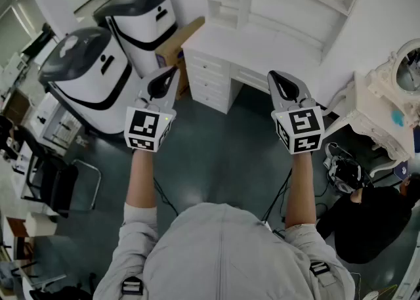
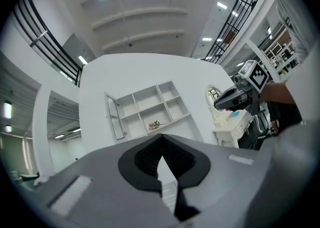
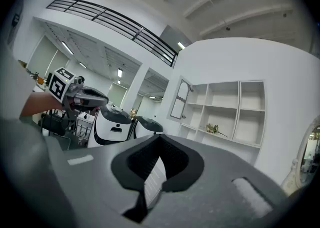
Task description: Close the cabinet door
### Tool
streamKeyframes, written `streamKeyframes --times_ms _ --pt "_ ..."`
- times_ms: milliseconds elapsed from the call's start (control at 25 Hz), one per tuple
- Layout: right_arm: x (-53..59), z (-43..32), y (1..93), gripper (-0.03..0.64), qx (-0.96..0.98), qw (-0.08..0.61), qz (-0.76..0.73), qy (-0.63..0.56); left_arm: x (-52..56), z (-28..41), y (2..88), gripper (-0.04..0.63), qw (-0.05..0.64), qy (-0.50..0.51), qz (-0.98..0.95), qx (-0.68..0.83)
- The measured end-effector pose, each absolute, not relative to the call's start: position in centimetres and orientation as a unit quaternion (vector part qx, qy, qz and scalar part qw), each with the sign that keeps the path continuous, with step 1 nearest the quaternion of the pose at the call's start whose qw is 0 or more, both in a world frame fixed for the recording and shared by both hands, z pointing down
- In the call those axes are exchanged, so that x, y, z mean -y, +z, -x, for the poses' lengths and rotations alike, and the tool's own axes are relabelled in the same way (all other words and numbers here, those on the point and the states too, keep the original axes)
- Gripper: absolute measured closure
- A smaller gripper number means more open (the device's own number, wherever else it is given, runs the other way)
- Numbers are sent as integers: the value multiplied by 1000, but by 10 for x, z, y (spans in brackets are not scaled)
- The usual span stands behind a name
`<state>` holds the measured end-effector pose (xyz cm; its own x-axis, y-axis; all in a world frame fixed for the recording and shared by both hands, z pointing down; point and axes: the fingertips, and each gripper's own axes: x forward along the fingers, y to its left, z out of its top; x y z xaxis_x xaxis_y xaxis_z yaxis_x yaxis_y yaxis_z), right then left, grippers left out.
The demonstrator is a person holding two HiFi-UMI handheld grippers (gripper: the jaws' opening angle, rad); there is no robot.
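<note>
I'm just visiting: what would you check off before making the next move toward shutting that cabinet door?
1. Cabinet door spotted and open: ok, it stands ajar at the shelf unit's left end.
2. Left tool free: ok, jaws together, nothing held.
3. Right tool free: ok, jaws together, nothing held.
4. Tools at the door: not ok, both hang well short of it.
5. Compartment behind the door unobstructed: ok, the small plant sits in another compartment.

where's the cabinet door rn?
Left gripper view: cabinet door stands open at the left edge of the wall shelves, left of the small plant.
</note>
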<state>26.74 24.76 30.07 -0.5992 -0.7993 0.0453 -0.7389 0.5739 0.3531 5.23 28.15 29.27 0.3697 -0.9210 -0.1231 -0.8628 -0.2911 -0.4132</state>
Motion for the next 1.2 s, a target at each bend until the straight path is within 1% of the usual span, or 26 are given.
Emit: streamKeyframes --times_ms 240,560,760,960,1200 --pt "-247 -271 302 615 890 99 -416 -161 -280 -62 292 578 204 -70 799 -561" --pt "-239 -293 309 615 905 102 -388 -142 -279 -84 298 578 186 -77 795 -572" --pt "-229 -309 300 615 915 73 -375 -131 -277 -102 304 578 171 -74 789 -585" --pt "-221 -311 301 615 927 64 -349 -122 -272 -112 306 578 162 -73 784 -595" --pt "-201 -304 309 615 928 71 -344 -123 -253 -107 306 578 160 -75 778 -603"
